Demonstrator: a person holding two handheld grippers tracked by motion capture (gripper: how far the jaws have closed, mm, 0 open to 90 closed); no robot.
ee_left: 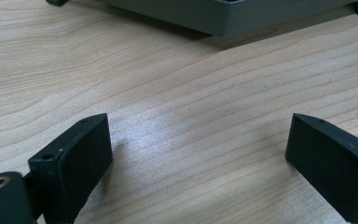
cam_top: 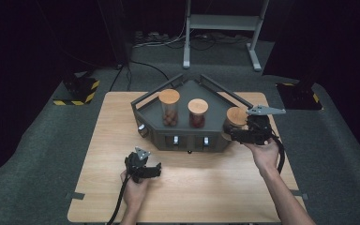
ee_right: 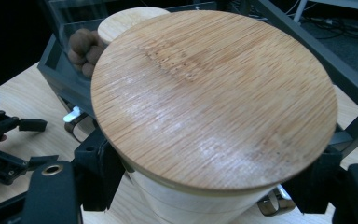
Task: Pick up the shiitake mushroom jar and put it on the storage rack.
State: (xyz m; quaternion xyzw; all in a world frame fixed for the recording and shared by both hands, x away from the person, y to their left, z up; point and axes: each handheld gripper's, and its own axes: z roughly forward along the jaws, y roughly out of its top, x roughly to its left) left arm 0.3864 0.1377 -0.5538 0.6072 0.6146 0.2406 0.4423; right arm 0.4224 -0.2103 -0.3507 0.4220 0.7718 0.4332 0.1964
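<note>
A jar with a round bamboo lid [cam_top: 236,116] [ee_right: 214,93] is at the right end of the dark grey rack [cam_top: 187,138]. My right gripper [cam_top: 233,132] [ee_right: 207,189] is shut on it, one black jaw on each side of its pale body just under the lid. My left gripper [cam_top: 156,169] [ee_left: 198,158] hovers low over the bare wooden table [ee_left: 191,79] in front of the rack, open with nothing between its jaws. It also appears far off in the right gripper view [ee_right: 43,142].
Two more bamboo-lidded jars stand in the rack: one with brown balls [cam_top: 169,108] [ee_right: 81,49] and one with dark red contents [cam_top: 198,113]. The rack has raised rails along its back. A metal stand [cam_top: 222,23] and cables lie on the floor beyond the table.
</note>
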